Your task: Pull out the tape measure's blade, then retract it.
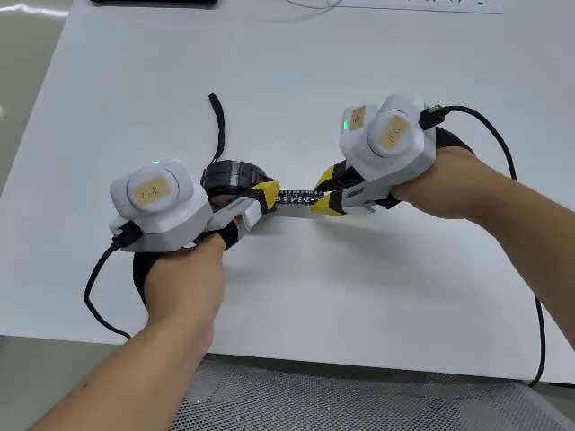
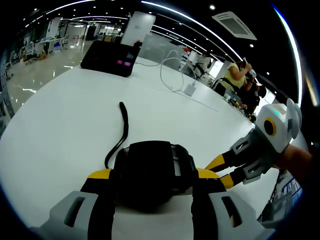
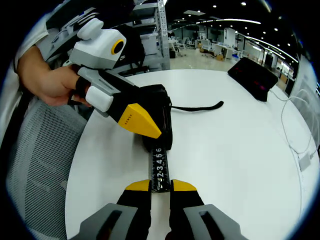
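As left hand-held gripper (image 2: 152,176) clamps tape measure (image 1: 235,176), right (image 3: 160,187) pinches blade (image 3: 159,167).

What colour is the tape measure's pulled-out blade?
Black with white numerals; the blade shows best in the right gripper view.

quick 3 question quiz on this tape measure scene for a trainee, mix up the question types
1. True or false: the left tool is shut on the tape measure's case.
2. What is the right tool gripping? A the case, B the blade, C a cable.
3. Fill the gap: the black strap lies on the white ____.

Key: 1 true; 2 B; 3 table.
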Available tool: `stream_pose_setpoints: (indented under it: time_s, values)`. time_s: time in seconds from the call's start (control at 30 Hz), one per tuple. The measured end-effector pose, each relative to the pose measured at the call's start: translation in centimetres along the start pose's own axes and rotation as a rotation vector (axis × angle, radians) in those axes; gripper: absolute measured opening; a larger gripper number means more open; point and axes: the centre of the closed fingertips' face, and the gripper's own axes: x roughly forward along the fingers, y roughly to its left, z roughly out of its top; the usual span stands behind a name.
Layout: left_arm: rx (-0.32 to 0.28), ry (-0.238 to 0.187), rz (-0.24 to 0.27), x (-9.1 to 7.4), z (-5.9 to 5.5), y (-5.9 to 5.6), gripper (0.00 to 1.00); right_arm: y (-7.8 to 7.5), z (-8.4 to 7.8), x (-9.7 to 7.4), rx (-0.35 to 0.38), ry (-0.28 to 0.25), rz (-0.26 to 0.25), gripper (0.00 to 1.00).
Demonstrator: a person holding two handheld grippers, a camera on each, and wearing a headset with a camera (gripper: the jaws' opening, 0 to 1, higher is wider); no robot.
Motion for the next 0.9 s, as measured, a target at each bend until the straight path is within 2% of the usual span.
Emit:
stream_pose_setpoints:
  time_s: [0.9]
  values:
    - [-0.002, 0.001, -0.003, 0.0, 0.1, 0.1, 0.58, 0.0, 1.8, 1.7, 0.005, -0.035, 0.011, 0.09]
